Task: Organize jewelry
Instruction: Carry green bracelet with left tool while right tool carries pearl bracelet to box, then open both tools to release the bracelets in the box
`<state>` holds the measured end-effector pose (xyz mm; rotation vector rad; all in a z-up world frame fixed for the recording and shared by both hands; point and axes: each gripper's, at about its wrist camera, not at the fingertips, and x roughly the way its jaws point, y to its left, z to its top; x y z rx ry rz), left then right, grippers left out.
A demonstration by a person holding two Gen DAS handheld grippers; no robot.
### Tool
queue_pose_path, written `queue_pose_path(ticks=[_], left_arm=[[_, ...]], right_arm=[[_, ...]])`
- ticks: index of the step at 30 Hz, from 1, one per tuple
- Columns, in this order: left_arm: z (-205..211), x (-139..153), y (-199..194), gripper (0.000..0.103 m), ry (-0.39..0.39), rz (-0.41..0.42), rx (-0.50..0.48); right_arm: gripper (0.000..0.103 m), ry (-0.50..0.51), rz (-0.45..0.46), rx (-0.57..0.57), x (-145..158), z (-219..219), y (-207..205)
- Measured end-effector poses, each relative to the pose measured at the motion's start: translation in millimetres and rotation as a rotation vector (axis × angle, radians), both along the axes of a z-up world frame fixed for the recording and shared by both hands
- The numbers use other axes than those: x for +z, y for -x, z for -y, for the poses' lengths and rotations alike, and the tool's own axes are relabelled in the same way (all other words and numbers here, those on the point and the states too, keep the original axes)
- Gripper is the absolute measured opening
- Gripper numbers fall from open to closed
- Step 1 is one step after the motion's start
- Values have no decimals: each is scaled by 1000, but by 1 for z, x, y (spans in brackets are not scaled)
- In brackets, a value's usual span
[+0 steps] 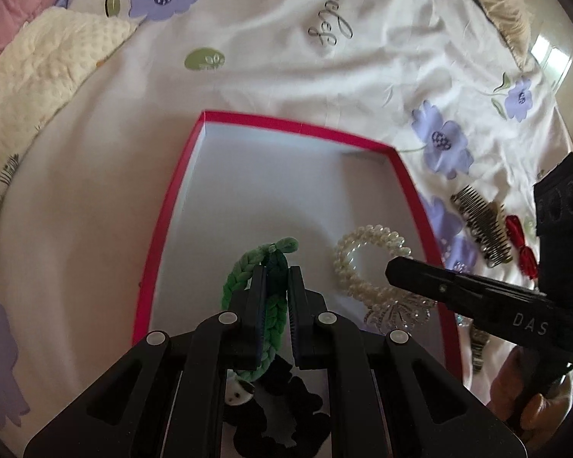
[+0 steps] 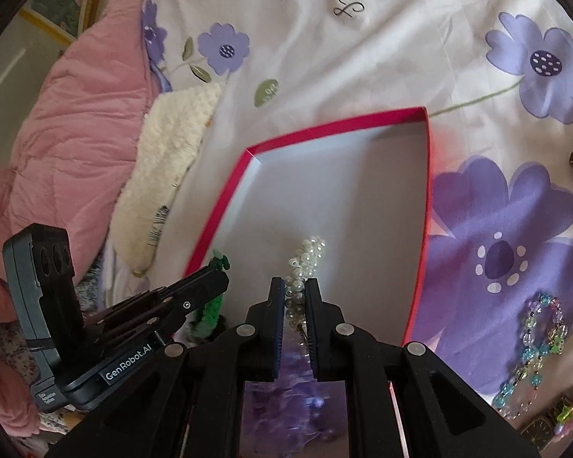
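Two hand-held grippers over a red-rimmed box (image 1: 412, 191) on a floral bedsheet (image 1: 286, 76).

Right of the box in the left wrist view lie a hair comb (image 1: 485, 225) and a red bow (image 1: 521, 244); a beaded bracelet (image 2: 534, 347) sits at lower right of the right wrist view. Low in the frame, the left hand-held gripper (image 1: 277, 282) pinches a green braided band (image 1: 248, 271) over the box floor. The right hand-held gripper (image 2: 295, 294) pinches a pearl bracelet (image 2: 305, 263), also inside the box.
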<state>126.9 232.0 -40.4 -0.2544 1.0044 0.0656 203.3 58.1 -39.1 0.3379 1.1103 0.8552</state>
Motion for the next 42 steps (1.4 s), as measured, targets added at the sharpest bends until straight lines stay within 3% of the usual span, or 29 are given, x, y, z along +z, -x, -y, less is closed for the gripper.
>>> queue_pose_path(ticks=[9,11,13,15,18,24,26,30,42], left_arm=[[1,-14,3,11,3,-45,2],[2,-14,4,17,-2,-51,0],[3,-13,5,33,-6,-52,4],[3,-12,7,42,-7,-48,10],[4,-10,10,43,-6,-46,12],[6,-4,18,51,3,-40,16],[8,0,20,55,9,-33,18],[14,9,26,66,16,-14,19],[59,40,40,67,32,42,-49]], right_arm=[[15,50,0,5,-8,1,-1],[16,52,-3,5,-8,1,-1],[19,49,-7,3,-8,2,-1],[23,43,-10,1,-8,4,0],[28,33,-4,-4,-4,7,2],[28,8,5,-21,5,18,7],[28,-8,14,-30,12,27,12],[44,-29,32,-63,21,48,22],[44,-10,56,-223,26,147,46]])
